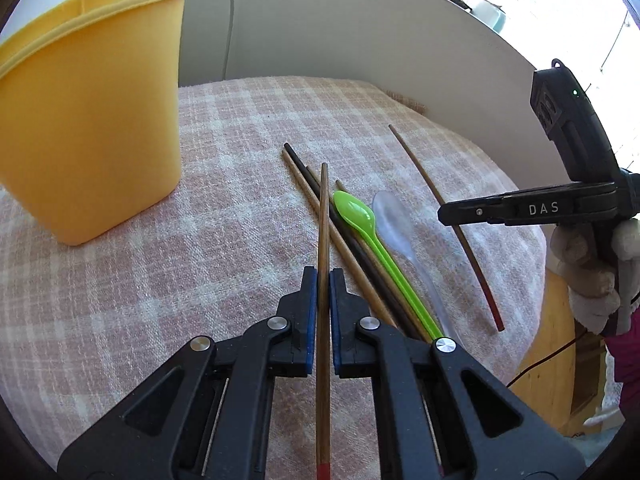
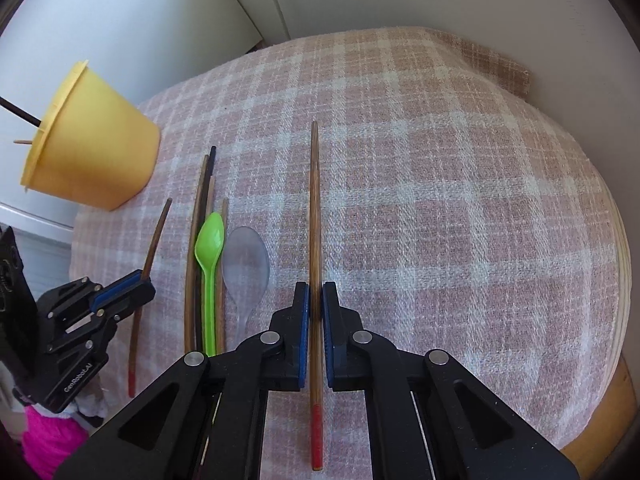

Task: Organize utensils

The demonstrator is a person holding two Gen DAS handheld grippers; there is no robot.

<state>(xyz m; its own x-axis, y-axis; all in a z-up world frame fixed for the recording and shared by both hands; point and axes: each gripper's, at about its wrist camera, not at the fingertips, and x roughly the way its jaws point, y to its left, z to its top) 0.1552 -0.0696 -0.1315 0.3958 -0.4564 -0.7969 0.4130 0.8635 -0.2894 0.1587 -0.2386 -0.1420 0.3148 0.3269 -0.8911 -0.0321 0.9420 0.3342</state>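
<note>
My left gripper (image 1: 323, 276) is shut on a brown chopstick with a red end (image 1: 324, 208), which hangs above the checked cloth (image 1: 224, 128). The right wrist view shows my right gripper (image 2: 316, 290) shut on a second red-ended chopstick (image 2: 315, 200). From the other side, each one appears again: the right gripper (image 1: 442, 212) pinching its chopstick (image 1: 416, 160), the left gripper (image 2: 146, 284) pinching its own (image 2: 160, 224). Between them lie several chopsticks (image 1: 304, 184), a green spoon (image 1: 356, 212) and a clear spoon (image 1: 390, 220). A yellow container (image 1: 88, 120) stands at the left; sticks poke out of it (image 2: 96, 160).
The cloth covers a round wooden table whose edge (image 2: 620, 240) curves along the right. A pale wall (image 1: 360, 40) runs close behind the table. A gloved hand (image 1: 588, 268) with a pink sleeve holds the right gripper.
</note>
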